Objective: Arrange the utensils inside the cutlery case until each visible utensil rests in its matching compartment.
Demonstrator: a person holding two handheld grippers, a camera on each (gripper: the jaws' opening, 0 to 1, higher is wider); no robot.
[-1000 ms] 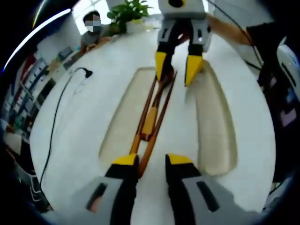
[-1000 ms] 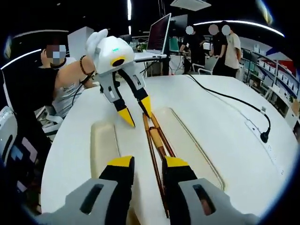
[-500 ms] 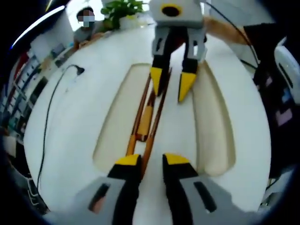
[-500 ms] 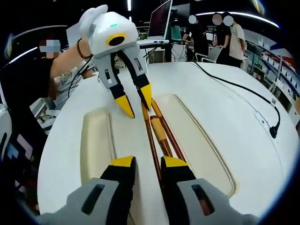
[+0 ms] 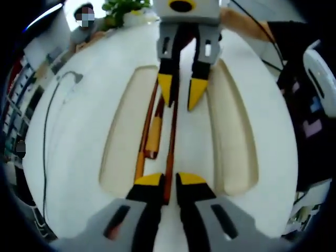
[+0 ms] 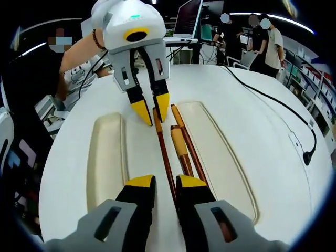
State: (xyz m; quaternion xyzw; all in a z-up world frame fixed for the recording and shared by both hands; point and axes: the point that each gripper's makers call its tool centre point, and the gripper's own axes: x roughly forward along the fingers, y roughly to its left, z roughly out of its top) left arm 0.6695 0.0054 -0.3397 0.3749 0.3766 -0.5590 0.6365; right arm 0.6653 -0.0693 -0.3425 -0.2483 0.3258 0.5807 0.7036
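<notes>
Left gripper view has its own left tongs point(image 5: 168, 181) at the bottom centre, jaws nearly together around the near end of a brown stick point(image 5: 170, 147) that runs up the middle of the frame. At the top centre the right tongs point(image 5: 181, 97) straddle the far end of that stick, jaws a little apart. Holding it from both ends looks like a way to steer a long, thin utensil; whether either pair actually clamps it I cannot tell.

The white case point(image 5: 105, 94) lies on the bench with two cream compartments. The stick sits on the ridge between them. A second stick point(image 5: 140, 157) and a short orange piece point(image 5: 153, 137) lie at the inner edge of the left compartment point(image 5: 118, 147); the right compartment point(image 5: 233, 147) looks bare.

Right gripper view shows a cable point(image 6: 273, 100) curving down the right, well apart from the case, and people point(image 6: 270, 42) standing at upper right. A person's sleeve point(image 5: 299, 68) crowds the right edge of the left gripper view.
</notes>
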